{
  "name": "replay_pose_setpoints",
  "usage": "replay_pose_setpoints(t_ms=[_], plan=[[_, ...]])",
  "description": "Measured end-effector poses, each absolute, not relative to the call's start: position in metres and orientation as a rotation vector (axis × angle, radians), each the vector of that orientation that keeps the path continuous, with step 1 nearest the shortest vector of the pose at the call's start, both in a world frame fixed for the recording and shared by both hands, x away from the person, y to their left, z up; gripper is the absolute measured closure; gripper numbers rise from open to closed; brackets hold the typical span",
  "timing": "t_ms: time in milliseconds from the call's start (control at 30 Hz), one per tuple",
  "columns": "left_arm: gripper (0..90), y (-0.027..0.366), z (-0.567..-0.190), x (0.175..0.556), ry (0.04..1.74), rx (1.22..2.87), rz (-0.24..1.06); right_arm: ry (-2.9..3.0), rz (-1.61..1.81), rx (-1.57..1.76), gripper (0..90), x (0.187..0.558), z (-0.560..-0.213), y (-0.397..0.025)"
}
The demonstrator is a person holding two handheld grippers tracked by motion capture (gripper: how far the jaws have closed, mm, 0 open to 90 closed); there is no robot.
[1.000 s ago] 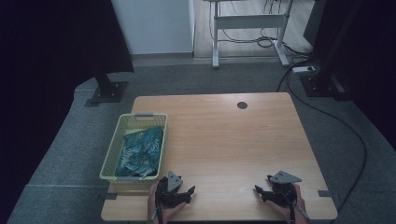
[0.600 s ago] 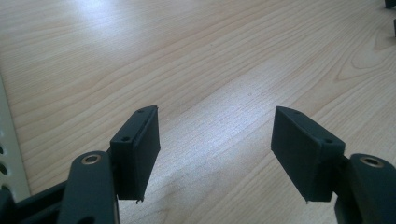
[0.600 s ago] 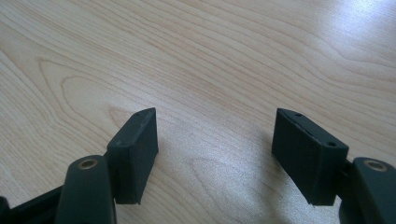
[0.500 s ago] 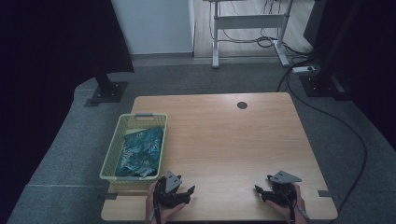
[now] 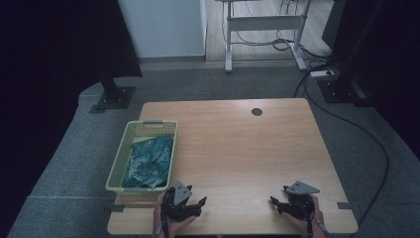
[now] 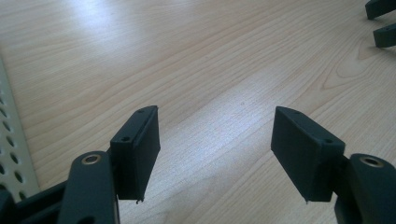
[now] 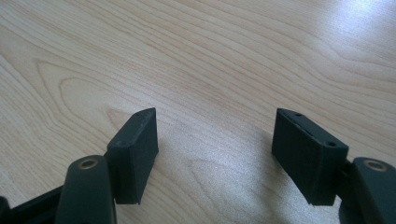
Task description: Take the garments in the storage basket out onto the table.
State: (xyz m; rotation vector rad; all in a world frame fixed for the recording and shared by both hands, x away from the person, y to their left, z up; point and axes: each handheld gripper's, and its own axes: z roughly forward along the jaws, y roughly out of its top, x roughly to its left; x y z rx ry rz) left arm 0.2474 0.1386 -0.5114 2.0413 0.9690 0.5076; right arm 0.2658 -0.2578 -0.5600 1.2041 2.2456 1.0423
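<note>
A pale green plastic basket point(image 5: 123, 153) stands at the table's left edge with a folded teal patterned cloth point(image 5: 147, 161) inside. My left gripper point(image 5: 200, 202) rests near the front edge, just right of the basket's near corner, open and empty. In the left gripper view its jaws point(image 6: 215, 140) stand wide over bare wood, the basket wall point(image 6: 11, 149) at the far left and the other gripper's fingertips point(image 6: 383, 21) at the top right. My right gripper point(image 5: 275, 202) lies at the front right, open, pointing left. Its jaws point(image 7: 215, 140) frame bare wood in the right gripper view.
The light wooden table point(image 5: 237, 144) has a round cable hole point(image 5: 256, 111) near its far edge. Beyond it, on grey carpet, stand a white desk frame point(image 5: 262, 29), a black stand base point(image 5: 115, 96) and trailing cables point(image 5: 366, 134).
</note>
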Motion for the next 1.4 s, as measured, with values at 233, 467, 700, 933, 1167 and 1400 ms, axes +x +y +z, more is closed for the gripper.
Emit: replay_pose_setpoints(t_ms=[233, 467, 700, 933, 1167, 1400], plan=[[32.8, 0.141, -0.506, 0.248, 0.967, 2.035, 0.514, 2.245, 1.042, 1.204, 31.1, 0.266, -0.56, -0.258], [32.5, 0.139, -0.503, 0.246, 0.955, 2.025, 0.504, 2.245, 1.042, 1.203, 31.1, 0.266, -0.56, -0.258], [32.2, 0.138, -0.496, 0.245, 0.938, 2.031, 0.517, 2.245, 1.042, 1.203, 31.1, 0.266, -0.56, -0.258], [30.8, 0.138, -0.487, 0.246, 0.925, 2.019, 0.512, 2.245, 1.042, 1.202, 31.1, 0.266, -0.56, -0.258], [30.9, 0.135, -0.48, 0.246, 0.92, 2.011, 0.518, 2.245, 1.042, 1.202, 31.1, 0.266, -0.56, -0.258], [30.8, 0.137, -0.477, 0.251, 0.929, 2.024, 0.539, 2.245, 1.042, 1.205, 31.1, 0.266, -0.56, -0.258]])
